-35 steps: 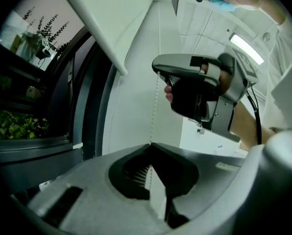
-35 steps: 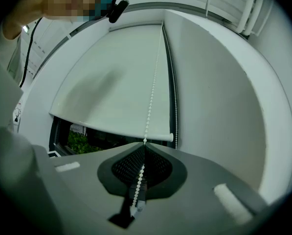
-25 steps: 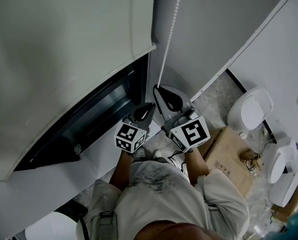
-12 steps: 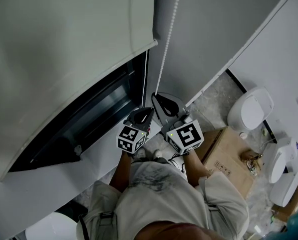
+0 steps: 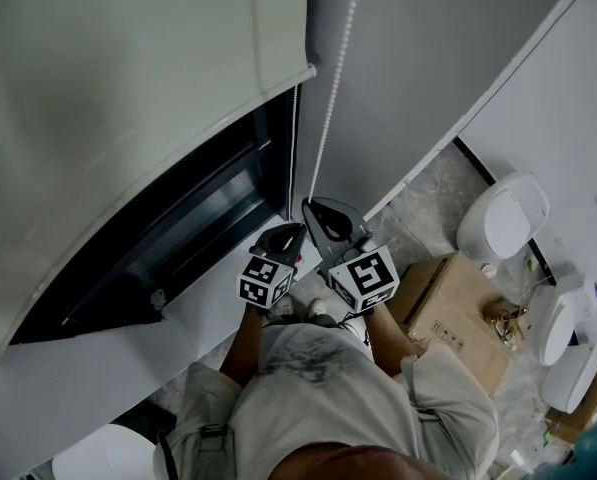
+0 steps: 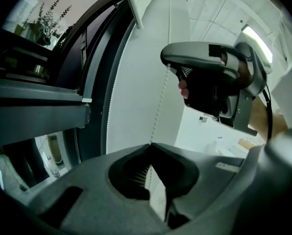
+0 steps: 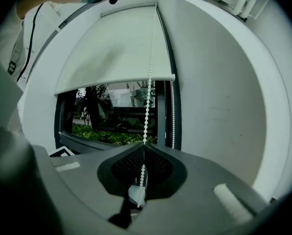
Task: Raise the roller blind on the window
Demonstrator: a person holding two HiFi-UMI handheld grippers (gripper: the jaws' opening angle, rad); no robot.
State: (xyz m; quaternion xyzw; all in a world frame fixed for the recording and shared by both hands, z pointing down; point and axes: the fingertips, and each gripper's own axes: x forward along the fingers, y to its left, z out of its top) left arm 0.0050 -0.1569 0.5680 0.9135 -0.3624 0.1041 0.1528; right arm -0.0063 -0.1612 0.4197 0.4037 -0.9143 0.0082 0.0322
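L gripper (image 6: 150, 145) & R gripper (image 7: 144, 147): jaws of both pinched shut on bead chain (image 7: 148, 92), which hangs by right edge of window (image 7: 116, 116). The roller blind (image 7: 111, 48) covers upper part only. Rec: pull straight down along chain, no side drift, then regrip higher one at a time.

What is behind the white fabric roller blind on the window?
The white fabric roller blind covers the upper window, so nothing behind it shows there. Below its bottom bar: dark window frame, a green hedge and trees outside.
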